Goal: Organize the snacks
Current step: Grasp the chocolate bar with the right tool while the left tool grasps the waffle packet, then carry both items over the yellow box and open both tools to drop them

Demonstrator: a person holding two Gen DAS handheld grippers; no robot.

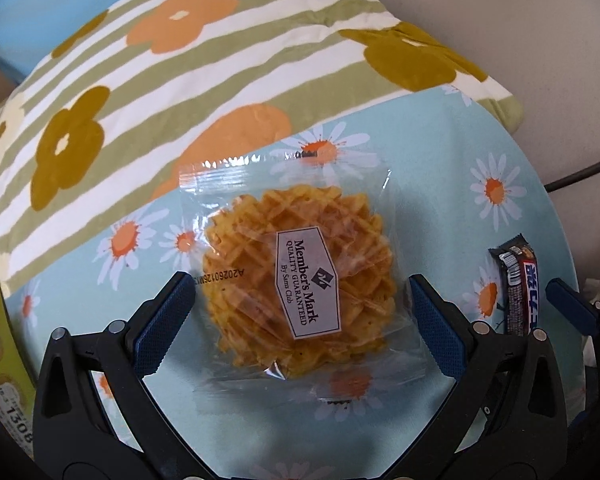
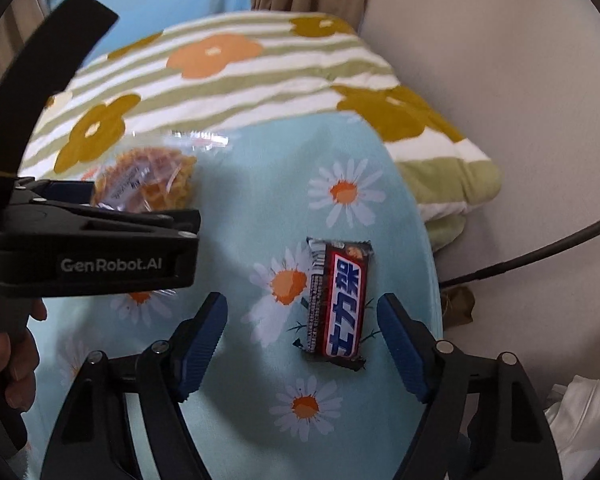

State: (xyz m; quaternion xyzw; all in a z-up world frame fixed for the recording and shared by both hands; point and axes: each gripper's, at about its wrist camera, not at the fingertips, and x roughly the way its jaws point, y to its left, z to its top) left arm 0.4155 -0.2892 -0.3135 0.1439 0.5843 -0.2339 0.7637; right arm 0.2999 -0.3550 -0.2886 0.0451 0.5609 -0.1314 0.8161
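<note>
A waffle cookie in a clear Member's Mark wrapper [image 1: 300, 280] lies on the light blue daisy sheet [image 1: 440, 184]. My left gripper [image 1: 300, 316] is open, one finger on each side of the packet, just above it. A dark red chocolate bar [image 2: 338, 300] lies on the sheet; it also shows in the left wrist view [image 1: 516, 284]. My right gripper [image 2: 302, 344] is open around the bar, which sits nearer its right finger. The waffle packet [image 2: 148, 184] shows behind the left gripper's body [image 2: 88, 256] in the right wrist view.
A folded green-and-white striped flower blanket [image 1: 180, 80] lies behind the snacks. A green box [image 1: 4, 364] sits at the left edge. A black cable [image 2: 540, 252] runs along the white surface on the right. White cloth [image 2: 580, 420] lies at lower right.
</note>
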